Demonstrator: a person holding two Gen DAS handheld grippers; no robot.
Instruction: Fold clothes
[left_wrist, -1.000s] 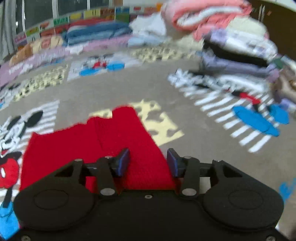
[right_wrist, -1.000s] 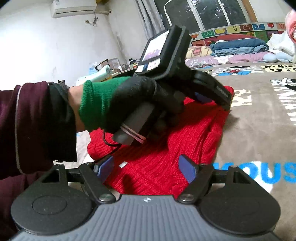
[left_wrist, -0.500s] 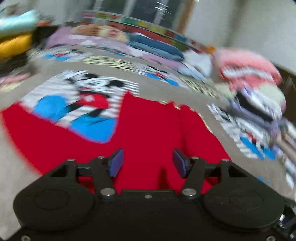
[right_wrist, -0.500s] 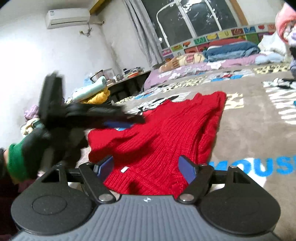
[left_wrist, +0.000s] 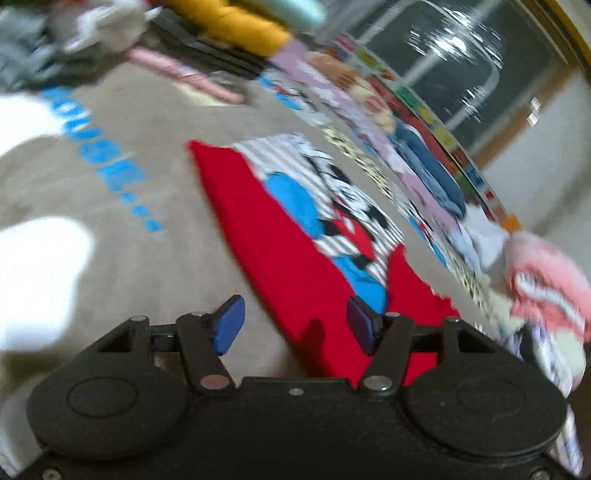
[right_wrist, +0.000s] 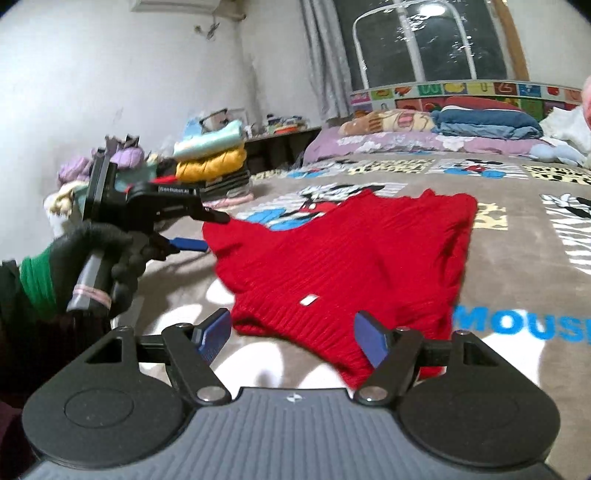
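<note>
A red knit sweater (right_wrist: 343, 258) lies spread on the grey cartoon-print blanket (right_wrist: 517, 221), one sleeve stretching left. My right gripper (right_wrist: 291, 336) is open and empty, low over the sweater's near hem. My left gripper (right_wrist: 201, 230) shows in the right wrist view at the left, held by a gloved hand, its fingers at the sleeve end. In the blurred left wrist view the left gripper (left_wrist: 291, 325) is open and empty, above the red sweater (left_wrist: 280, 254).
Folded clothes (right_wrist: 210, 158) are stacked at the far left. Folded bedding (right_wrist: 487, 120) lies along the back under the window. A pink and white clothes pile (left_wrist: 546, 284) sits at the right of the left wrist view.
My left gripper has swung from over the sweater's middle out to the left, to the sleeve end. The sweater now lies uncovered. The right gripper has hardly moved.
</note>
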